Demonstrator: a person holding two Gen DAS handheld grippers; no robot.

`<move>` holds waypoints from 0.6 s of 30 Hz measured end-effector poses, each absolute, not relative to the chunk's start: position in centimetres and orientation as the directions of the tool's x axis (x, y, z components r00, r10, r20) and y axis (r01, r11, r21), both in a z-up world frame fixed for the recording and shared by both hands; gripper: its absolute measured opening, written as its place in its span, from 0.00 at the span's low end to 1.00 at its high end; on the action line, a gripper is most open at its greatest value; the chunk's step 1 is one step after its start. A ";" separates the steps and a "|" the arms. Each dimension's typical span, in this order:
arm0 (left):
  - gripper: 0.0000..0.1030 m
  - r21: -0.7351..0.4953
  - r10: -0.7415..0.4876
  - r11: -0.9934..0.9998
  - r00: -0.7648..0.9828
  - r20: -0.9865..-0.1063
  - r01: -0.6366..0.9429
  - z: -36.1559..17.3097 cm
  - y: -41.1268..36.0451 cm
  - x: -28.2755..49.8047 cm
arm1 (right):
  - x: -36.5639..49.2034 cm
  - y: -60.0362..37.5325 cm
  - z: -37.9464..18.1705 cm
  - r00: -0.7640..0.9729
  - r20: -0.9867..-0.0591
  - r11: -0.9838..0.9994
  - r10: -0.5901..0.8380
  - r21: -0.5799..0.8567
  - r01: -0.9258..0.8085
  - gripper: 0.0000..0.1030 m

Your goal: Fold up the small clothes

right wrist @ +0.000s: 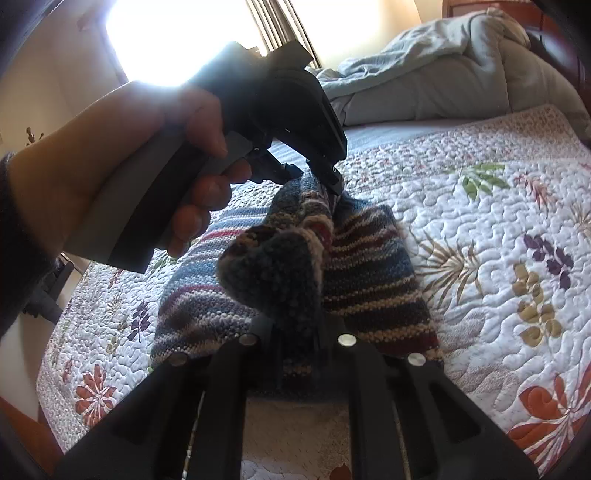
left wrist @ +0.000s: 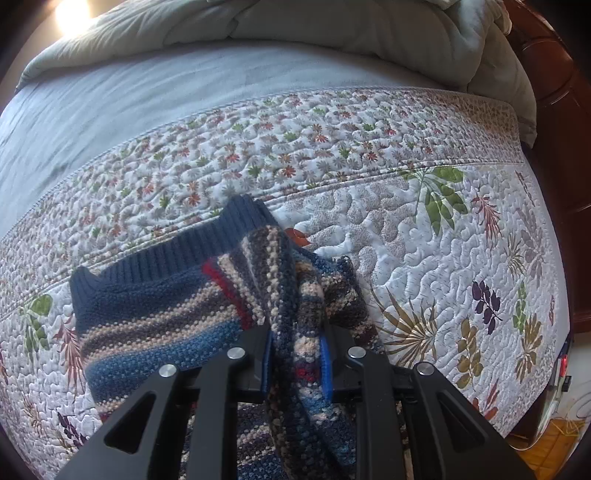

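A small striped knit sweater (left wrist: 155, 325) in blue, beige and red with a navy ribbed hem lies on the floral quilt (left wrist: 424, 229). My left gripper (left wrist: 297, 363) is shut on a bunched fold of the sweater and lifts it off the quilt. In the right wrist view my right gripper (right wrist: 297, 350) is shut on another bunched edge of the sweater (right wrist: 369, 280). The left gripper (right wrist: 325, 177), held in a hand, pinches the far end of the same raised fold.
A rumpled grey-green comforter (left wrist: 332, 29) is piled at the head of the bed, with a blue-grey sheet (left wrist: 129, 96) below it. A dark wooden bed frame (left wrist: 554, 110) runs along the right. A bright window (right wrist: 177, 33) is behind.
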State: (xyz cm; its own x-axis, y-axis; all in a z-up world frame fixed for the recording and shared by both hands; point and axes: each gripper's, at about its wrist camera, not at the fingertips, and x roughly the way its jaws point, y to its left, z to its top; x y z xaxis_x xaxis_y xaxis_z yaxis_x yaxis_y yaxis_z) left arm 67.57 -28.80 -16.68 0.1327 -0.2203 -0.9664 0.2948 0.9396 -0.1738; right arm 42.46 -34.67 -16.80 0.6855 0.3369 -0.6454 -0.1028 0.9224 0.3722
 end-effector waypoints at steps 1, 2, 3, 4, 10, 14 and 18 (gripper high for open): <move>0.20 -0.171 -0.218 0.939 0.133 -0.967 0.297 -16.8 -28.9 67.6 | 42.5 -34.7 -16.9 0.683 -0.647 0.921 0.340 0.377 -0.102 0.10; 0.20 -0.171 -0.218 0.940 0.134 -0.967 0.296 -16.9 -28.9 67.6 | 42.5 -34.9 -17.1 0.679 -0.648 0.917 0.346 0.386 -0.100 0.10; 0.21 -0.172 -0.219 0.940 0.134 -0.966 0.295 -17.0 -28.9 67.5 | 42.5 -35.1 -17.3 0.674 -0.648 0.913 0.354 0.396 -0.098 0.10; 0.22 -0.172 -0.219 0.939 0.135 -0.966 0.297 -17.1 -29.0 67.5 | 42.5 -35.3 -17.5 0.668 -0.649 0.908 0.363 0.407 -0.098 0.10; 0.63 -0.186 -0.246 0.932 0.165 -0.955 0.312 -16.3 -29.0 67.2 | 43.0 -36.6 -18.9 0.624 -0.645 0.859 0.441 0.504 -0.086 0.12; 0.69 -0.216 -0.294 0.918 0.205 -0.934 0.333 -14.0 -28.3 67.1 | 43.3 -38.4 -20.2 0.588 -0.617 0.781 0.523 0.623 -0.042 0.24; 0.75 -0.283 -0.372 0.905 0.269 -0.888 0.318 -11.5 -25.8 66.0 | 43.3 -40.7 -21.6 0.568 -0.588 0.697 0.577 0.717 0.034 0.62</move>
